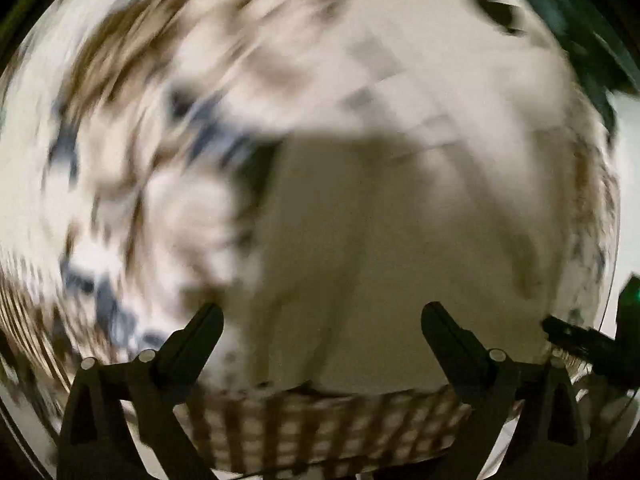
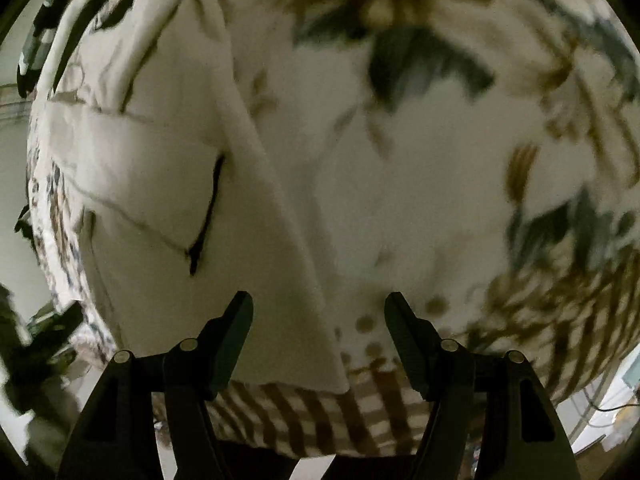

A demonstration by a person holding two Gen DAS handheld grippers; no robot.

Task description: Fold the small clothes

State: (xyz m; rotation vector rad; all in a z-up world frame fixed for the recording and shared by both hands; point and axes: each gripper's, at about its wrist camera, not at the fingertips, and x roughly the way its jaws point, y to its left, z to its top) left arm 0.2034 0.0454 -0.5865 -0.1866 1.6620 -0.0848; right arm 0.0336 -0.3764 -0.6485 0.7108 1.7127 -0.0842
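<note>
A small cream garment (image 1: 360, 208) lies flat on a patterned cloth, filling the middle of the left wrist view, which is blurred by motion. My left gripper (image 1: 322, 318) is open just above the garment's near part, with nothing between the fingers. In the right wrist view the same cream garment (image 2: 168, 168) lies to the left, with a dark slit-like opening and a long straight edge running down toward the gripper. My right gripper (image 2: 319, 306) is open and empty over that edge.
The surface is covered by a white cloth with brown and dark leaf prints (image 2: 440, 80) and a brown checked border (image 2: 320, 416) along its near edge. The other gripper's dark body (image 1: 592, 340) shows at the right edge of the left wrist view.
</note>
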